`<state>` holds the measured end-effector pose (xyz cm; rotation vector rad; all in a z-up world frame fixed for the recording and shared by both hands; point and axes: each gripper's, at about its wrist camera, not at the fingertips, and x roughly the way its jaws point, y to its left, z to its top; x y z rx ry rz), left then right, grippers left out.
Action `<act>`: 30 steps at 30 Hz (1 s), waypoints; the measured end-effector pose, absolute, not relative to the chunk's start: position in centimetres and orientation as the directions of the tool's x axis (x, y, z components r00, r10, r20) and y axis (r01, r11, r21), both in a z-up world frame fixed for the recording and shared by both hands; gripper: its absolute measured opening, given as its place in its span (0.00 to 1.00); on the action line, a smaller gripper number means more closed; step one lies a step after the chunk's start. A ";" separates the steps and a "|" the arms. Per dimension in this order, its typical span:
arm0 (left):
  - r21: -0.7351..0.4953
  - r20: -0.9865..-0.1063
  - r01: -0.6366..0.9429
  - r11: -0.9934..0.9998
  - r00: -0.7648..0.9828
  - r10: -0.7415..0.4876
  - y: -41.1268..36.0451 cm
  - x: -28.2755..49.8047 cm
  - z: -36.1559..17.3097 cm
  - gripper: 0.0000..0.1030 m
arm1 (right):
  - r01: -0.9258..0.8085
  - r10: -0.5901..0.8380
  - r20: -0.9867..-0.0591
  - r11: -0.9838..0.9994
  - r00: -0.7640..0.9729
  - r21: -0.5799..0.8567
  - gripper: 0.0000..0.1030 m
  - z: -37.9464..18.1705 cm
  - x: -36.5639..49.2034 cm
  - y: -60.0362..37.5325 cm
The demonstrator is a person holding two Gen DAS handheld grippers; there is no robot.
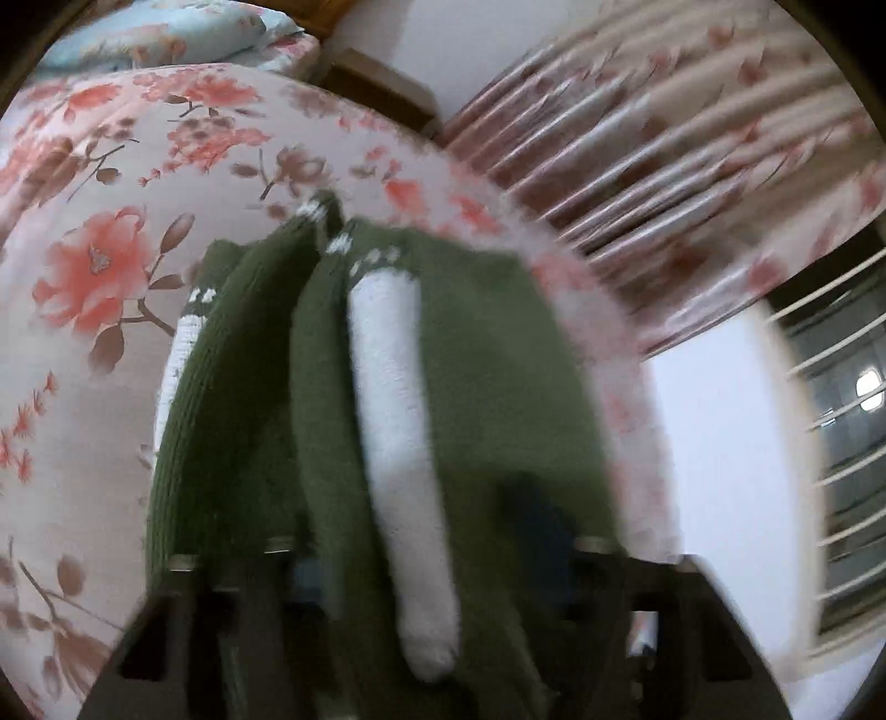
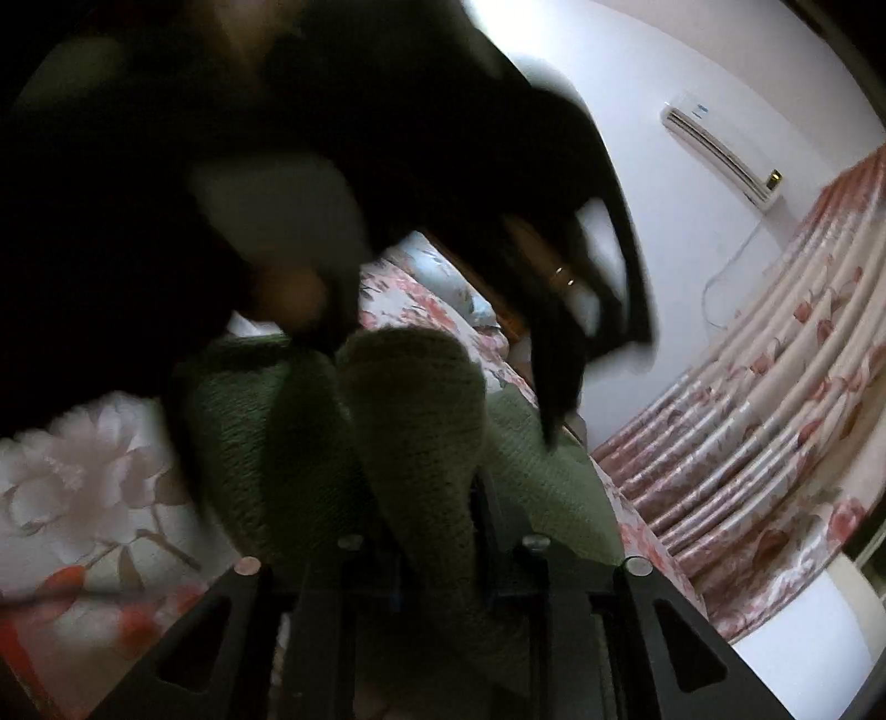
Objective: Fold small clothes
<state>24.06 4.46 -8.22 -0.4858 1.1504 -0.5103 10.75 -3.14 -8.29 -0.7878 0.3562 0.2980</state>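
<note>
A green knitted garment (image 1: 487,360) with white stripes hangs bunched over my left gripper (image 1: 387,559), held up above the floral bed cover (image 1: 99,183). The cloth hides the left fingertips, and the jaws look closed on it. In the right wrist view the same green knit (image 2: 415,443) drapes between the fingers of my right gripper (image 2: 437,554), which is shut on it. The person's dark sleeve and the other gripper (image 2: 554,310) loom blurred just above the cloth.
Pillows (image 1: 166,33) lie at the head of the bed. A floral pleated curtain (image 1: 692,138) and a barred window (image 1: 830,415) are on the right. A white wall with an air conditioner (image 2: 720,149) is behind. Both views are blurred.
</note>
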 end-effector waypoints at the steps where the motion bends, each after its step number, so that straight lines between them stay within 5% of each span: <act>1: -0.602 -0.720 0.136 0.787 0.333 -0.608 4.5 24.0 -8.2 0.38 | -0.405 0.135 -0.429 0.657 0.893 -0.636 0.40 -8.1 10.3 -3.3; 2: -0.601 -0.713 0.151 0.785 0.341 -0.612 4.7 23.8 -8.0 0.37 | -0.414 0.138 -0.438 0.655 0.888 -0.633 1.00 -7.8 9.7 -3.8; 7: -0.599 -0.694 0.184 0.779 0.367 -0.620 5.5 23.1 -7.9 0.30 | -0.385 0.182 -0.415 0.787 0.891 -0.482 1.00 -5.4 6.4 -10.4; 14: -0.545 -0.690 0.227 0.807 0.426 -0.586 4.3 22.6 -6.4 0.28 | -0.295 0.152 -0.546 0.938 0.824 -0.184 1.00 -5.9 7.3 -17.7; 24: -0.582 -0.550 0.322 0.746 0.520 -0.654 7.3 20.4 -0.5 0.26 | -0.191 0.005 -0.600 0.950 0.800 -0.246 1.00 -6.4 11.2 -16.5; 30: -0.620 -0.626 0.188 0.762 0.467 -0.625 11.3 21.5 -7.5 0.26 | -0.190 0.010 -0.621 0.956 0.783 -0.225 1.00 -7.1 11.5 -17.1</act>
